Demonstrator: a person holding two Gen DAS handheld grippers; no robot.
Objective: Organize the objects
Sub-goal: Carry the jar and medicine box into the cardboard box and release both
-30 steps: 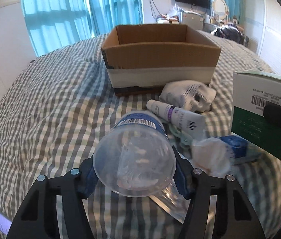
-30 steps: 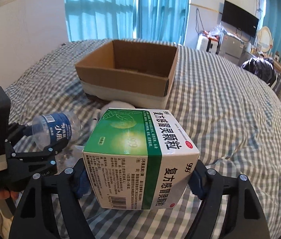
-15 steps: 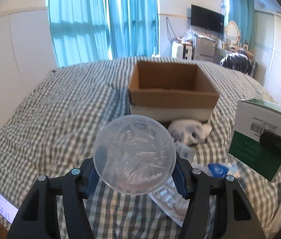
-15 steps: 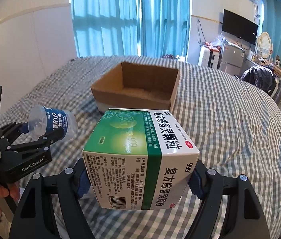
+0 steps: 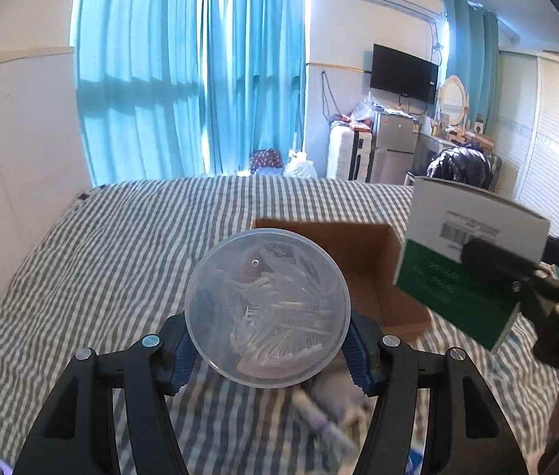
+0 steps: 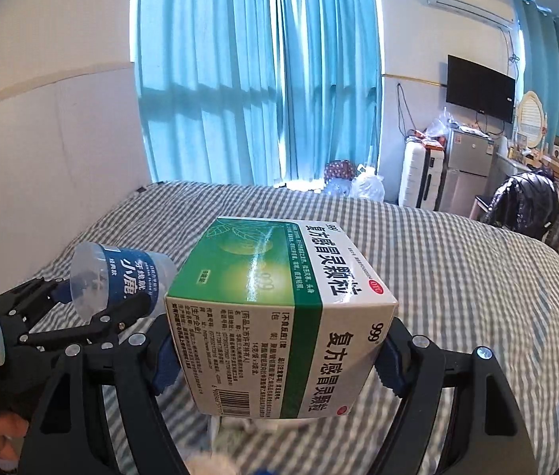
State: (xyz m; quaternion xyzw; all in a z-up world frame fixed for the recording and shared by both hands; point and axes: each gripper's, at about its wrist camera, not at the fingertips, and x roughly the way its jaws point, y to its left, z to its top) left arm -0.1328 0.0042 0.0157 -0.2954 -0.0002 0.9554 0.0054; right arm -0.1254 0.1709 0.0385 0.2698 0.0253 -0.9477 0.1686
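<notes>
Gingham bedding covers the bed (image 5: 121, 245), with an open cardboard box (image 5: 362, 249) resting on it. Above it, the right tool (image 6: 275, 360) clamps a green-and-white medicine box (image 6: 279, 316) by its sides. Left of it, the left tool (image 5: 267, 352) grips a clear plastic floss-pick jar (image 5: 267, 308), held lengthwise.

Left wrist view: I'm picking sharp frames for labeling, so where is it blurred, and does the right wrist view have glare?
Left wrist view: the clear jar in the left gripper is sharp; the items on the bed below it are motion-smeared. Right wrist view: a white glare streak crosses the top of the green medicine box held by the right gripper; the bottom edge is blurred.
</notes>
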